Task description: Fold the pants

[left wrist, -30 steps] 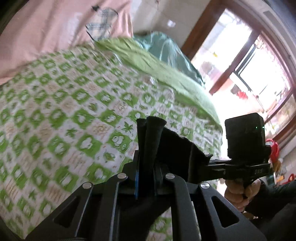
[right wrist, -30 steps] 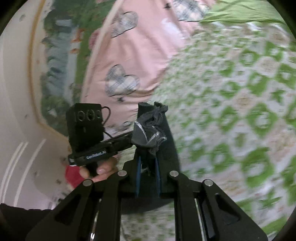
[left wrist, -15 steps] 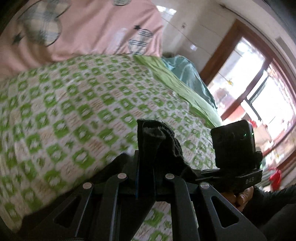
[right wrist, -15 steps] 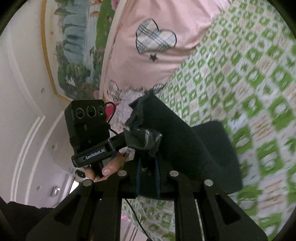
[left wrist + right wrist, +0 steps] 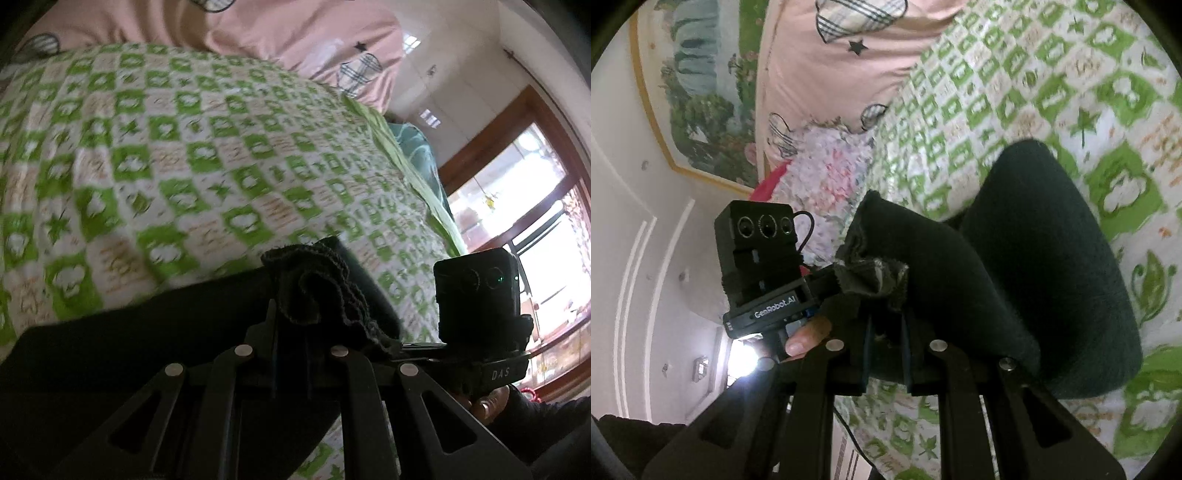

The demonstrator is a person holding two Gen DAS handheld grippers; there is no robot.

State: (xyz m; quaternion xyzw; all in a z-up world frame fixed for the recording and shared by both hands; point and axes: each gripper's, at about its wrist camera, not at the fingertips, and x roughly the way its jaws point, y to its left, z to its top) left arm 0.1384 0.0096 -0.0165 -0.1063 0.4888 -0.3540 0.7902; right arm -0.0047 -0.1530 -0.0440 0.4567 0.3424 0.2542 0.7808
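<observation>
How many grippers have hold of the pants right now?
2. The left gripper pinches a bunched edge of the dark pants; the right gripper pinches another bunched edge.

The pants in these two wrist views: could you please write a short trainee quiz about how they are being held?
1. True or false: the left gripper is shut on the pants.
2. What does the right gripper grip? A) pink pillow B) pants C) nothing
3. Fill in: the pants hang over a green-and-white ____.

Key: 1 true. 2 B, a bunched edge of the dark pants. 3 bedspread, with the pink pillow at its far end.
</observation>
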